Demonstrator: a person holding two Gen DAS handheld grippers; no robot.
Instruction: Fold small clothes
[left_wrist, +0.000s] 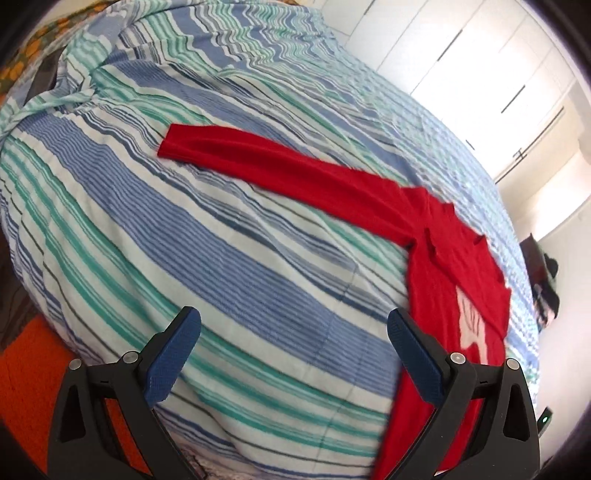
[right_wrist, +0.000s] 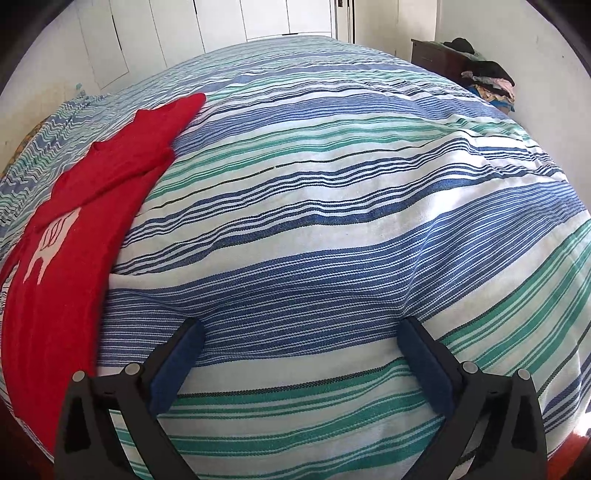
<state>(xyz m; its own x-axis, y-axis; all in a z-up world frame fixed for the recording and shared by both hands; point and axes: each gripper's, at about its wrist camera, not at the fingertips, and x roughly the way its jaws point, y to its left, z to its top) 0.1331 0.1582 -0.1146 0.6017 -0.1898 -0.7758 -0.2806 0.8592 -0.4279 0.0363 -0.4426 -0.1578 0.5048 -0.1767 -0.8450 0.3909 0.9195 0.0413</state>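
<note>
Striped bedspread (left_wrist: 229, 236), red top (left_wrist: 447, 295) beside spread, empty left claw (left_wrist: 293, 325).

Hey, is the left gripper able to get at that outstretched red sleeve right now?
Probably yes. The left gripper hangs open over the striped bedspread, and the sleeve of the red sweater lies flat ahead with nothing between or on top.

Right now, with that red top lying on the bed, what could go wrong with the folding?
1. One long sleeve of the red knit top stretches far out to the side; it may drag or bunch when folded in.
2. The striped blue, green and white bedcover is soft and rumpled, so the open left tongs might pinch it along with the top.
3. The open right tongs hover over bare bedcover, away from the top.
</note>
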